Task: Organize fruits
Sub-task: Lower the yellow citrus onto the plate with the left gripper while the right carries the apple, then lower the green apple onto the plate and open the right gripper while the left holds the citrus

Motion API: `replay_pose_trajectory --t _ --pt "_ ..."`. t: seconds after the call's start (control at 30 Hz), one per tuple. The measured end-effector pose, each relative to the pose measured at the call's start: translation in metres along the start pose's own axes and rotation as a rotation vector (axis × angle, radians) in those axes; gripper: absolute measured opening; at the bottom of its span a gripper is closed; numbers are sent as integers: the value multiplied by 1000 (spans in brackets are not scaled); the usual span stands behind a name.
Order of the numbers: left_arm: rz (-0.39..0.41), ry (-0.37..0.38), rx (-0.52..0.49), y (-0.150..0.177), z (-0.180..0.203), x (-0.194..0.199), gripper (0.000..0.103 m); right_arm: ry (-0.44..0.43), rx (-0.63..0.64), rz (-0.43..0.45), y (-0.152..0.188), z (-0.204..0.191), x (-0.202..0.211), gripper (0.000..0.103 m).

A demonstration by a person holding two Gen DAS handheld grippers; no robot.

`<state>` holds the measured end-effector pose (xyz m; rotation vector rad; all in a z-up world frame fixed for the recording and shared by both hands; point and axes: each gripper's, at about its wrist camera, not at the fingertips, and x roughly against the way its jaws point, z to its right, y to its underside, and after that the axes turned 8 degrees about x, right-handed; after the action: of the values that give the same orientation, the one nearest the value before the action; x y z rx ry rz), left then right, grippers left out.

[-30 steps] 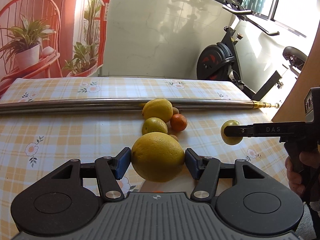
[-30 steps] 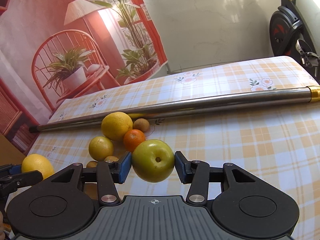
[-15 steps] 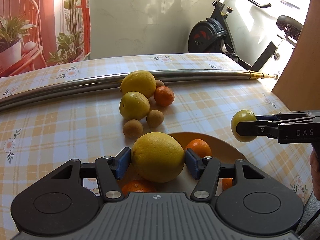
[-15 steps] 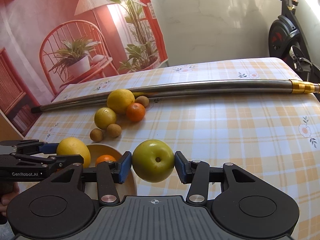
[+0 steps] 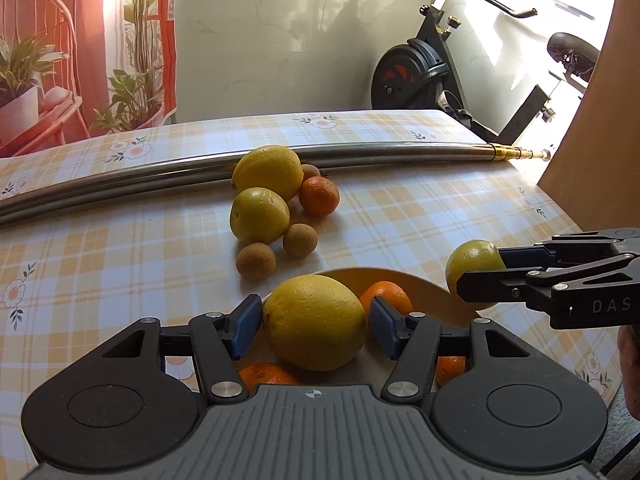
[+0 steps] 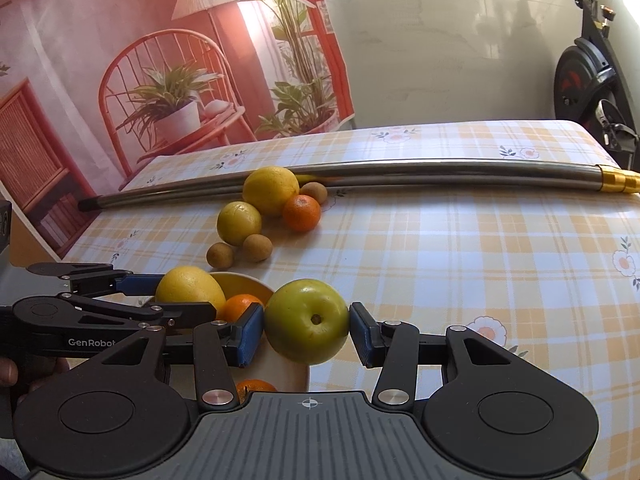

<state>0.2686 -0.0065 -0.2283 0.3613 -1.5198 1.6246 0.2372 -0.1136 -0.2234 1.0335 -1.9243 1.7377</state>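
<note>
Both claws have come from the fruit pile to the bowl (image 5: 436,289) in the last second. The left claw (image 5: 315,326), clenched on a lemon (image 5: 315,322), hangs over the bowl; the right claw (image 6: 307,326) grips a green apple (image 6: 307,322) just beside its rim. Release looks next. Six fruits remain beyond the bowl by the pole (image 5: 380,152) on the counter (image 5: 100,272).

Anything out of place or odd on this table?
Yes: a long metal pole with a gold tip lies across the tablecloth behind the loose fruit, unrelated to sorting. Nothing looks spilled or damaged.
</note>
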Motion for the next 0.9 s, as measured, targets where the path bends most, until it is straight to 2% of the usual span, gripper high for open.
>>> replay_pose_trajectory --t 0.23,0.63,0.9 --pt "49 20 52 -5 -5 17 62 -17 27 -15 0 -9 -3 43" --pt "101 -40 118 0 -16 35 62 -10 114 -48 1 -26 -11 43" --pt "94 -42 162 4 -22 38 62 7 179 -79 3 -36 -18 44"
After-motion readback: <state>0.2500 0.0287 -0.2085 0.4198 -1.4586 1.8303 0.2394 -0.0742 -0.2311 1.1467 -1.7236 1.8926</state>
